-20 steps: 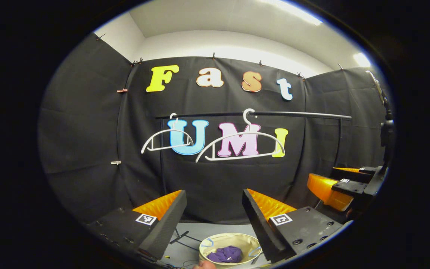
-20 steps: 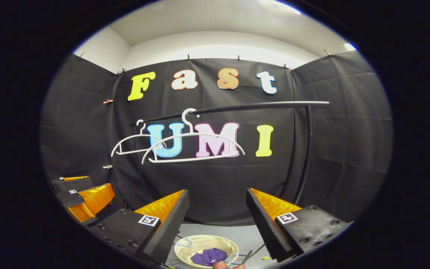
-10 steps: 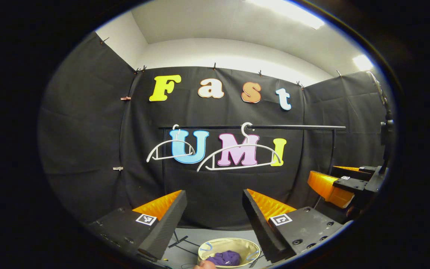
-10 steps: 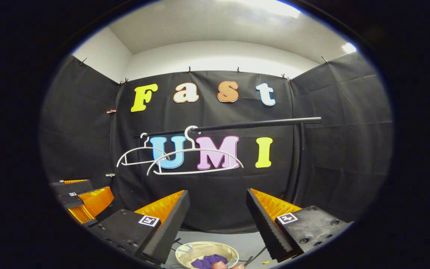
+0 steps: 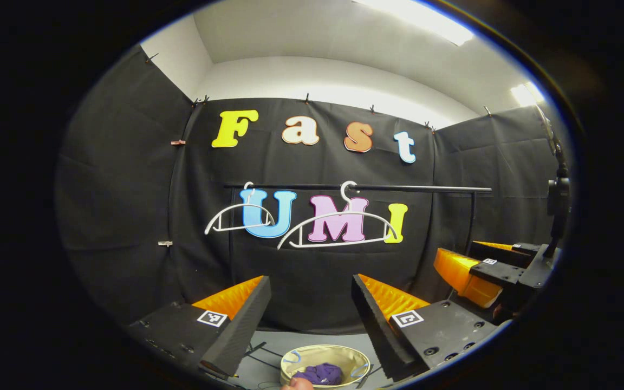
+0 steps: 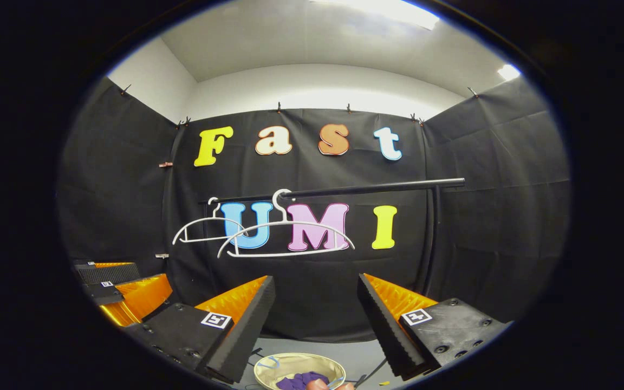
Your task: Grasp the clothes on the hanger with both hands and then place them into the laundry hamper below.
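Completion appears reached: the crumpled purple cloth garment [image 5: 322, 374] lies inside the round cream fabric laundry hamper [image 5: 355, 358], below and ahead of both tools, and both white plastic hangers [image 5: 338, 230] on the black rail [image 5: 415, 188] hang bare. Left gripper [image 5: 311, 303] and right gripper [image 6: 316, 303] stand wide apart, holding and touching nothing.

Bright ceiling lights [image 5: 415, 19] glare overhead; sharp pictures, straight lines bowed toward edges.

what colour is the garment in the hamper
Purple garment, lying in the hamper; the left gripper view shows it best.
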